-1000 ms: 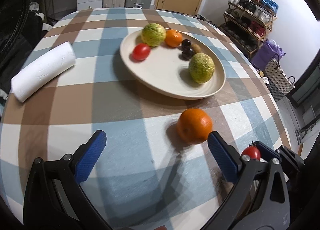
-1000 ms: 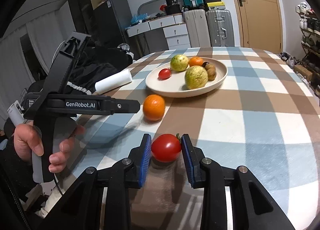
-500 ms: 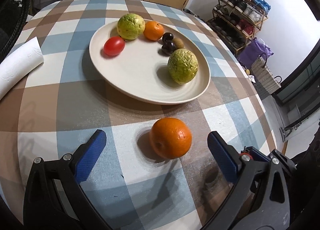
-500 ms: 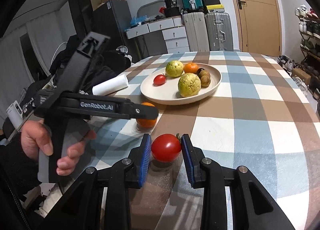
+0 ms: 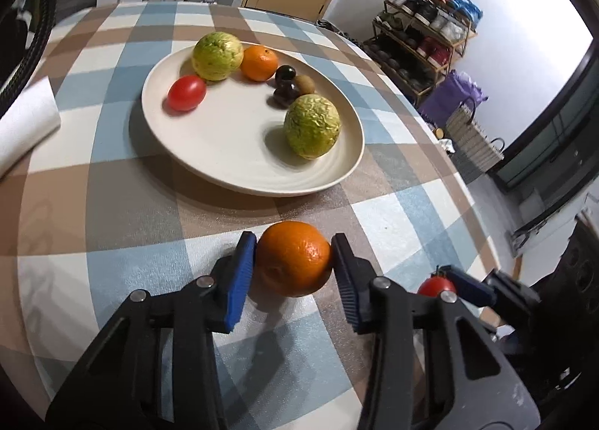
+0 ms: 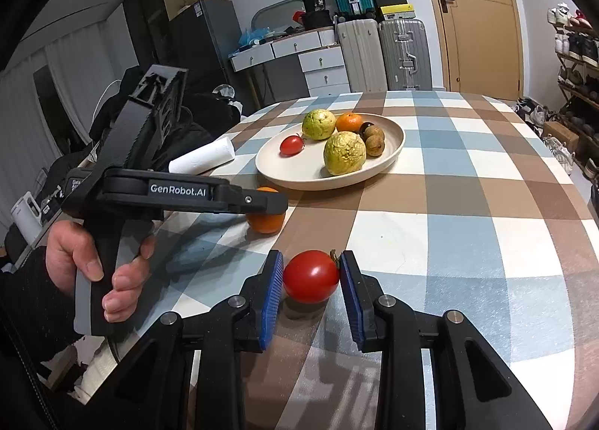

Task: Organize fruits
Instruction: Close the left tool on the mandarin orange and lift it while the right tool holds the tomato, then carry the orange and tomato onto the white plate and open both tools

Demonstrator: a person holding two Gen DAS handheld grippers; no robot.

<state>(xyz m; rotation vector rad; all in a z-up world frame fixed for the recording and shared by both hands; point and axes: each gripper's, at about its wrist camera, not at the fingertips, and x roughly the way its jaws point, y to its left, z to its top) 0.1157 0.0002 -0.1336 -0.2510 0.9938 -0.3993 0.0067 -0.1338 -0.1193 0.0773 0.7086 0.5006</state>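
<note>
An orange [image 5: 294, 263] rests on the checked tablecloth just in front of the cream plate [image 5: 232, 138]. My left gripper [image 5: 292, 243] is closing on it, and both blue pads touch its sides. Seen from the right wrist, the left gripper's finger [image 6: 262, 203] covers the top of the orange [image 6: 264, 224]. My right gripper [image 6: 310, 261] is shut on a red tomato [image 6: 310, 276] that sits on the cloth near the table's front edge. The plate holds two green-yellow guavas, a mandarin [image 5: 259, 63], a small tomato [image 5: 186, 93] and some small dark and brown fruits.
A white paper roll [image 5: 22, 127] lies left of the plate. A person's hand [image 6: 93, 265] holds the left gripper's handle. The round table's edge curves away on the right, with a shoe rack [image 5: 423, 37] beyond. Suitcases and drawers stand behind the table.
The left gripper's wide-open jaws came in around the orange and closed onto its sides, tilting downward a little. The right gripper stayed still, holding the tomato.
</note>
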